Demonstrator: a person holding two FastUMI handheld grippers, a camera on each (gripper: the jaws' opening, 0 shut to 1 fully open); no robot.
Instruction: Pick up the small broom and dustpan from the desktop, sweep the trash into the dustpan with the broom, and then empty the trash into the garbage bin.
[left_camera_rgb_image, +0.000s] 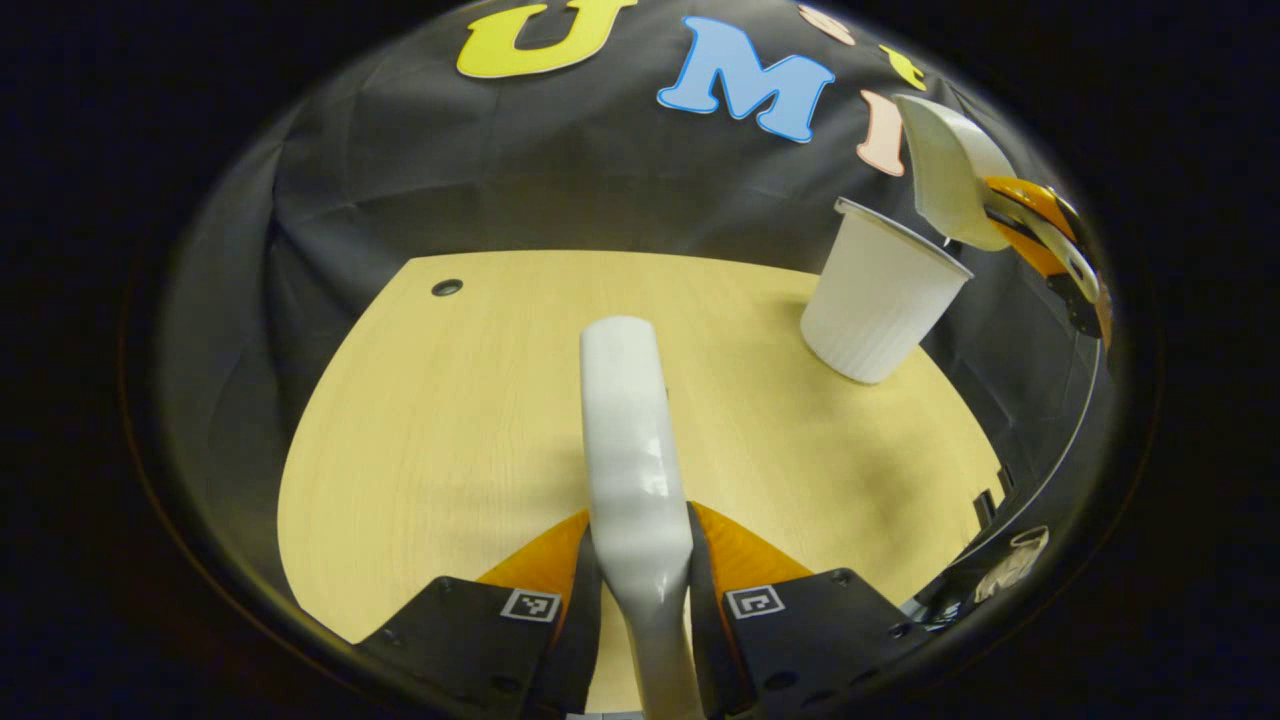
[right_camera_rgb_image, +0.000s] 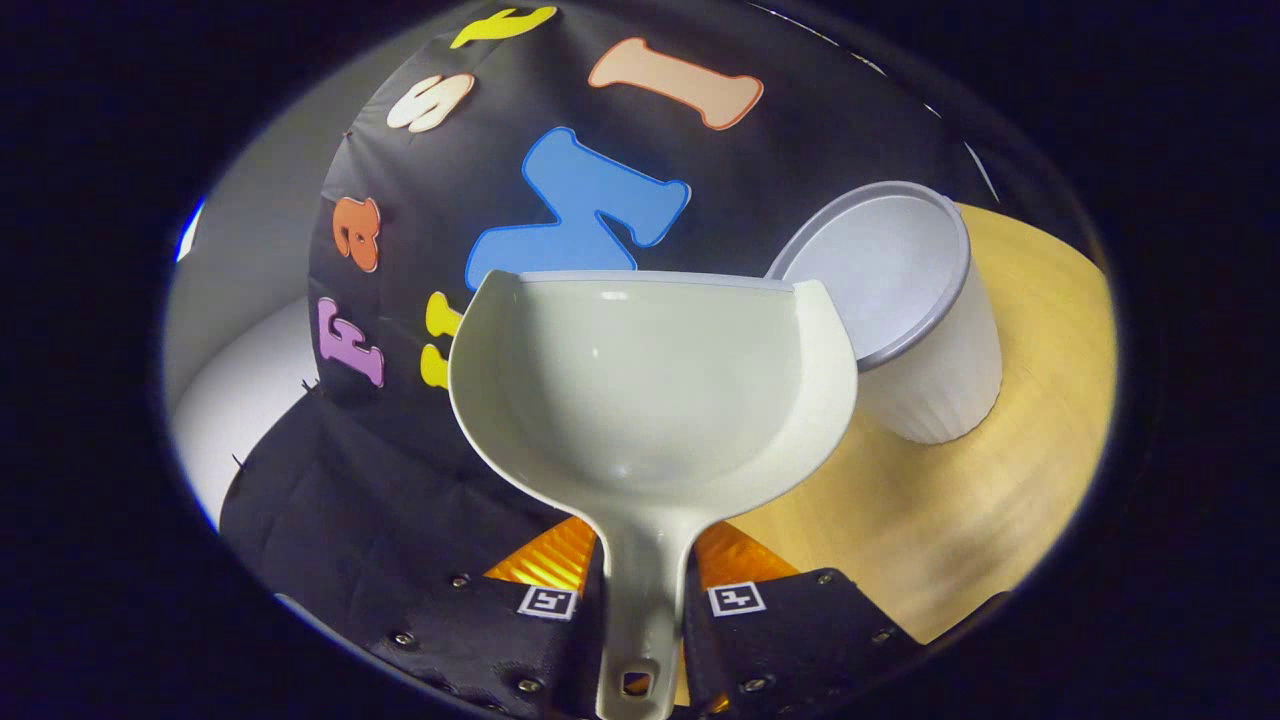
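Meanwhile, the left gripper (left_camera_rgb_image: 640, 600) is clamped on the broom (left_camera_rgb_image: 630, 440), both fingers pressing the pale handle, which runs straight ahead over the desktop (left_camera_rgb_image: 440, 440). Ahead and to its right stands the garbage bin (left_camera_rgb_image: 880, 305), a white ribbed cup near the desktop's far right edge. Farther right, raised beside the bin's rim, the dustpan (left_camera_rgb_image: 950, 175) shows edge-on, held by the other tool.

From the right gripper view, the right gripper (right_camera_rgb_image: 640, 610) grips the dustpan (right_camera_rgb_image: 650, 390) by its narrow handle, fingers tight on either side. Its scoop faces the camera and looks empty. Just ahead and right, behind the scoop's lip, the garbage bin (right_camera_rgb_image: 920, 330) shows its open mouth; I cannot tell what lies inside. The dustpan's right lip overlaps the bin's rim; touching or apart is unclear.

Bare desktop (right_camera_rgb_image: 960, 500) spreads to the right of this tool, with the booth wall close ahead and left.
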